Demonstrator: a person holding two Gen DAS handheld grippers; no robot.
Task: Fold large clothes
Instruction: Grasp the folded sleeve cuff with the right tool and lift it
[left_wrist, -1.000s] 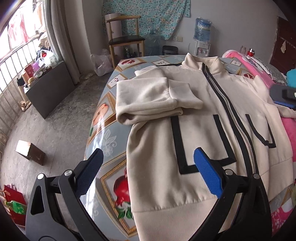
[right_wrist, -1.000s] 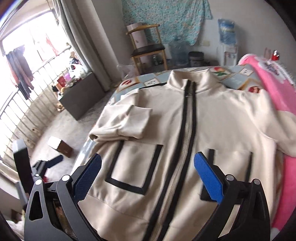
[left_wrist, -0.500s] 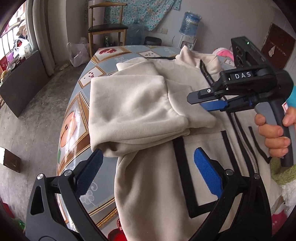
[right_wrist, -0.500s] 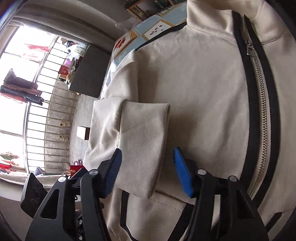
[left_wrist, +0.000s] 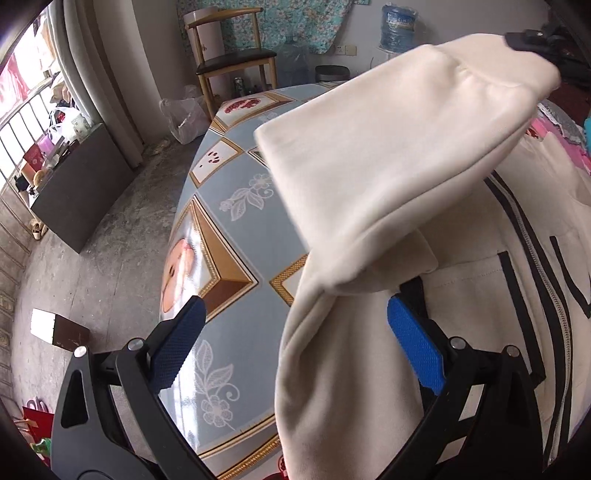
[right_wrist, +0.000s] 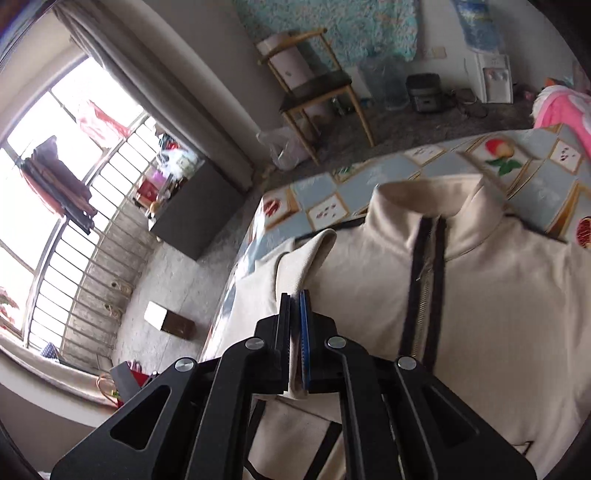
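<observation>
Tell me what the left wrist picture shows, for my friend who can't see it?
A cream jacket lies on a patterned table, its sleeve lifted in the air. The open left gripper waits below, near the jacket's edge.

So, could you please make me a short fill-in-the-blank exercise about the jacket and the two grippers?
1. The right gripper is shut on the jacket's ____.
2. The left gripper has its fingers ____ and holds nothing.
3. The jacket is cream with ____ trim beside the zipper.
4. Near the far wall stands a wooden ____.

Missing words: sleeve; open; black; chair
</observation>
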